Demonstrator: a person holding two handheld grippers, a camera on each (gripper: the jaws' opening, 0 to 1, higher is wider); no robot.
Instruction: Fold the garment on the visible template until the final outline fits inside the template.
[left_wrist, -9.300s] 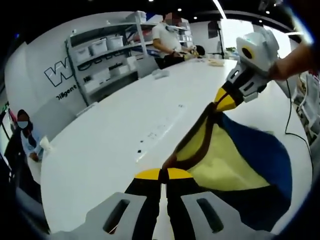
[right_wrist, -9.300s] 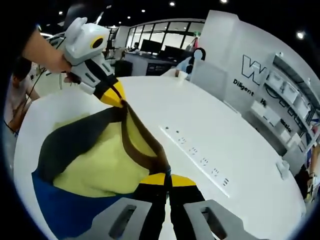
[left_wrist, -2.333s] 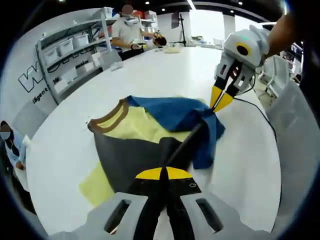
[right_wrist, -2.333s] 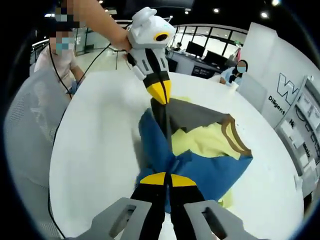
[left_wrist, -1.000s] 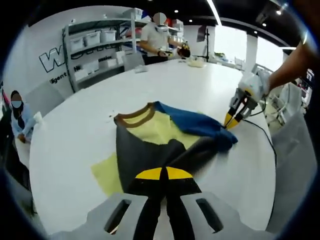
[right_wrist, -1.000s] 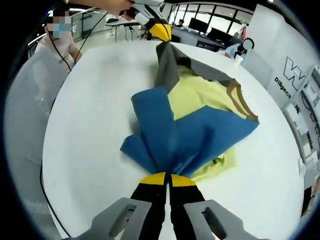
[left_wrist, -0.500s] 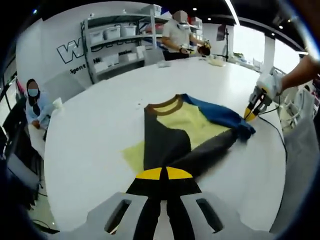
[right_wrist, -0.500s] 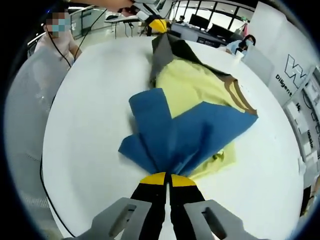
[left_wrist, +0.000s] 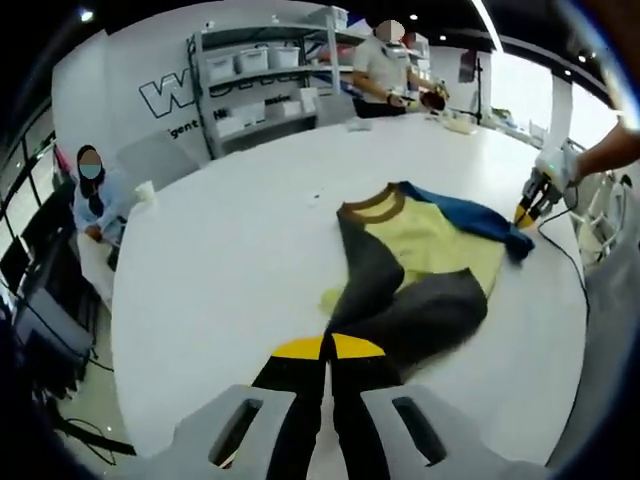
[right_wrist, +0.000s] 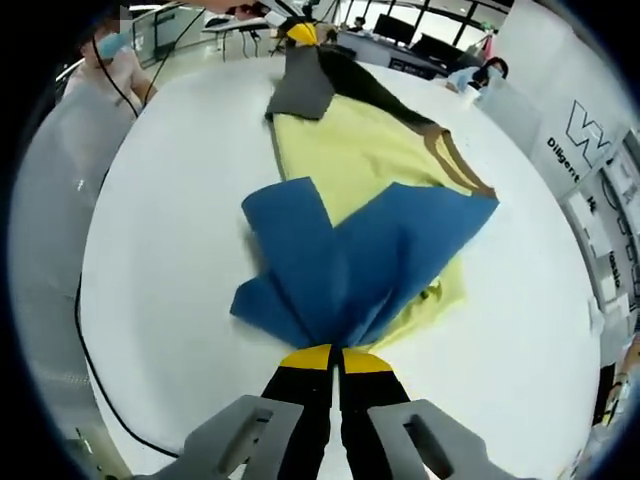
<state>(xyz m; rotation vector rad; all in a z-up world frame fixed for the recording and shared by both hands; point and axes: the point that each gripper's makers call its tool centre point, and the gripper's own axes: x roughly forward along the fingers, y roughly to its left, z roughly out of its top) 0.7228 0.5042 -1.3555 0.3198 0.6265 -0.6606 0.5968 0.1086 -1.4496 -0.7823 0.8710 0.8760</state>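
Observation:
The garment lies stretched on the white table (left_wrist: 230, 250): a yellow body (left_wrist: 430, 240), a brown collar (left_wrist: 372, 203), a grey part (left_wrist: 420, 312) and a blue part (left_wrist: 470, 213). My left gripper (left_wrist: 327, 348) is shut on the grey part at its near end. In the right gripper view, my right gripper (right_wrist: 336, 358) is shut on the gathered blue part (right_wrist: 350, 260), with the yellow body (right_wrist: 350, 145) and collar (right_wrist: 455, 160) beyond. The left gripper (right_wrist: 300, 30) holds the grey part (right_wrist: 305, 88) at the far end. The right gripper (left_wrist: 526, 209) pinches the blue end.
Shelves with boxes (left_wrist: 255, 75) stand behind the table. One person sits at the left (left_wrist: 92, 190) and another stands at the back (left_wrist: 388, 65). A black cable (right_wrist: 85, 330) runs along the table edge. A small cup (left_wrist: 147, 189) stands near the seated person.
The two grippers have drawn further apart, pulling the garment out longer and flatter between them. The grey part now spreads wider near my left gripper.

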